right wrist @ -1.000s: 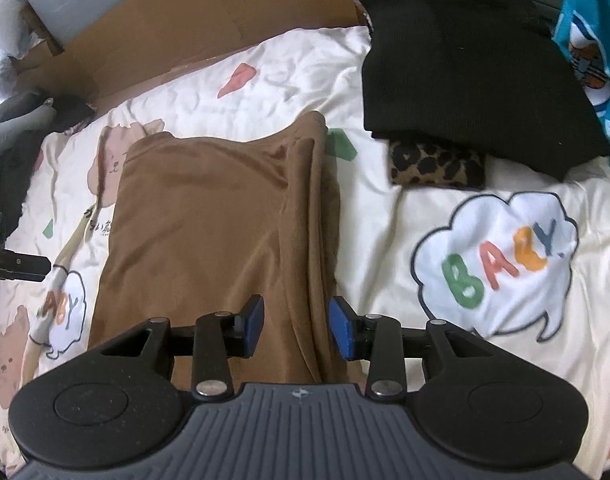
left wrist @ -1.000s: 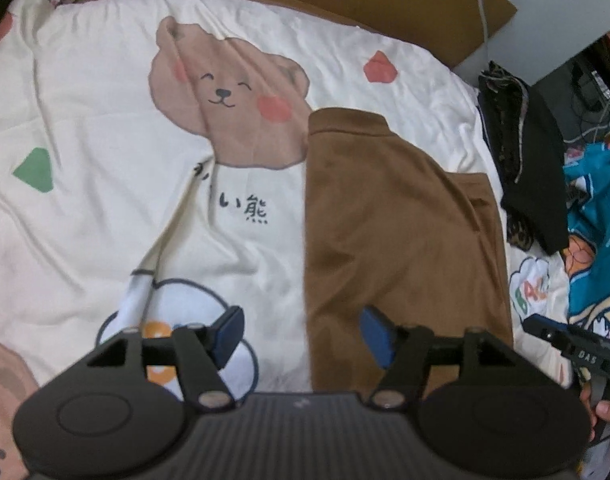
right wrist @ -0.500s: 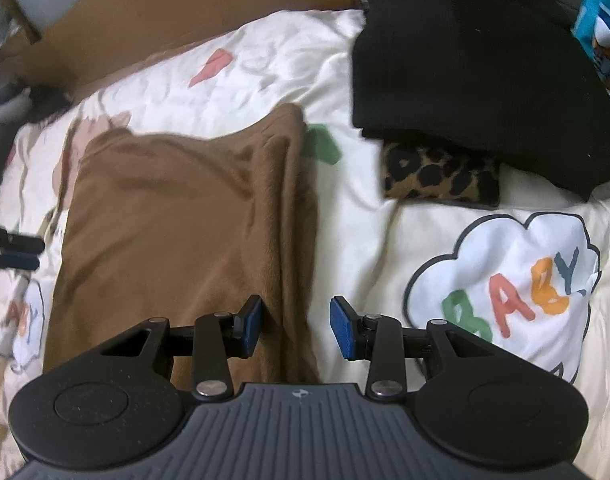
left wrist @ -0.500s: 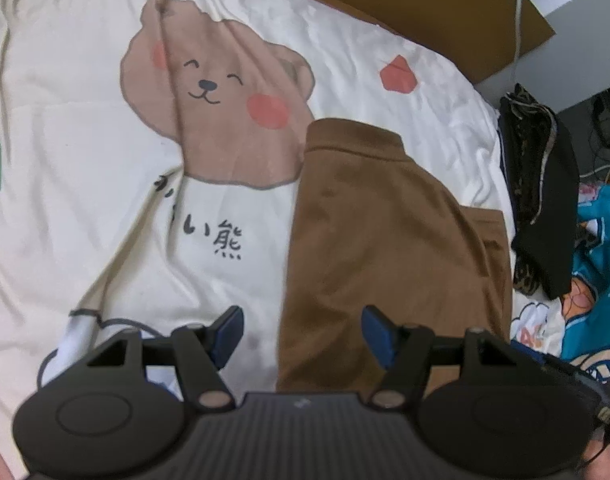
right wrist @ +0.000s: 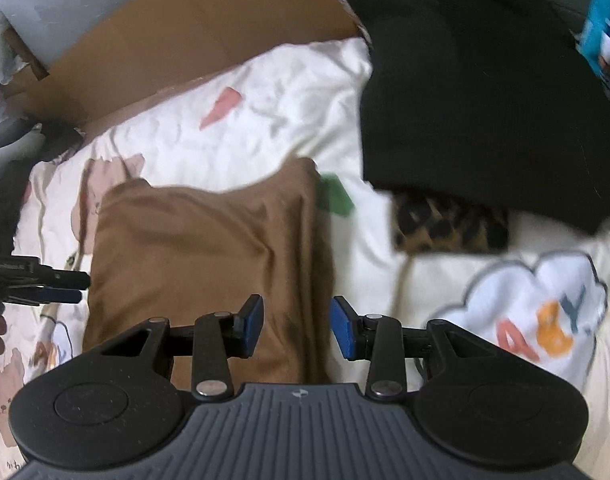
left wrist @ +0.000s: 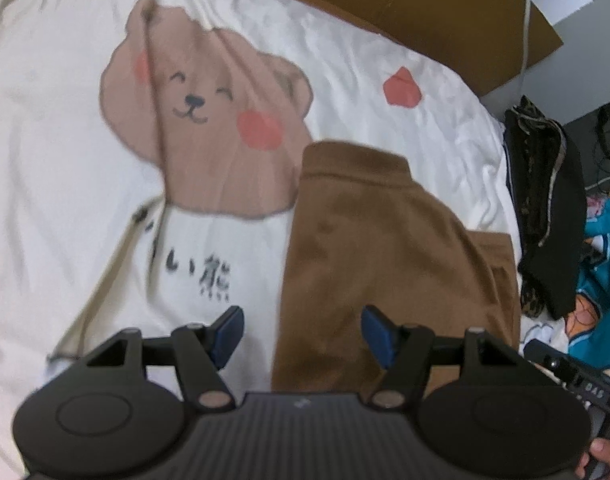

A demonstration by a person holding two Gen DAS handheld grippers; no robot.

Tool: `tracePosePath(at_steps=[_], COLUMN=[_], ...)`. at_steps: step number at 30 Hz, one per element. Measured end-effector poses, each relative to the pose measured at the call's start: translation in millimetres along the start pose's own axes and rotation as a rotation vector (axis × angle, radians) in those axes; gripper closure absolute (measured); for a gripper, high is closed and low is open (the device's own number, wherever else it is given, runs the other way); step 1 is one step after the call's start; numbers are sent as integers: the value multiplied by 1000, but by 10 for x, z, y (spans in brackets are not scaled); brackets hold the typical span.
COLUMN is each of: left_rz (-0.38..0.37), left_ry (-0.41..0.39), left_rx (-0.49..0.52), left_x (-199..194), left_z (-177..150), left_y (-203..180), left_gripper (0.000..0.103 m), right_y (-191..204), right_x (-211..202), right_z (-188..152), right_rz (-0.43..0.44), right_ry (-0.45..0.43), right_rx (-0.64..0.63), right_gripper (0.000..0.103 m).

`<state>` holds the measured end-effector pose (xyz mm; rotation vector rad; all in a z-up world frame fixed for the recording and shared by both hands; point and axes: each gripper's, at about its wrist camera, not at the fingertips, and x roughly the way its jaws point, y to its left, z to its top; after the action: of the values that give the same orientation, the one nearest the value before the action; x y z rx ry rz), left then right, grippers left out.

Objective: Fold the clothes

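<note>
brown garment [right wrist: 209, 248] lies flat on the bedsheet [left wrist: 65, 160], a layer doubled along its right edge. left gripper [left wrist: 303, 334] and right gripper [right wrist: 297, 326] hover at its near hem, jaws apart, empty. risk: pinching only one layer skews any fold.

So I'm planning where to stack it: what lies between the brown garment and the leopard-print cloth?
Only bare sheet with a green printed patch, seen in the right wrist view.

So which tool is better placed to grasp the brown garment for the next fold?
Probably the right tool: open, its fingers straddle the brown garment near edge. The left tool, also open, sits over its side edge, partly above the sheet.
</note>
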<state>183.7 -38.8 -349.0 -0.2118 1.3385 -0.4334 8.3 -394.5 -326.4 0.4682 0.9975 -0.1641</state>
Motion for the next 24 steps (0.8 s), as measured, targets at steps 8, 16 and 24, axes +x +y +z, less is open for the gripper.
tracePosePath(at_steps=[8,16,24], left_rz=[27,10,16], left_ry=[-36,-51,-105], left_rx=[-1,-35,-40], left_x=[149,269,371], left_z=[287,487,574], left_y=[-25,4,75], left_gripper=[37,46,46], right_y=[166,65,-49], right_x=[368,571,598], right_z=[354,536,527], right_rz=[-76,-96,-110], right_ry=[-4,6,0], right_rx=[-100,-88,-57], right_gripper=[59,59,60])
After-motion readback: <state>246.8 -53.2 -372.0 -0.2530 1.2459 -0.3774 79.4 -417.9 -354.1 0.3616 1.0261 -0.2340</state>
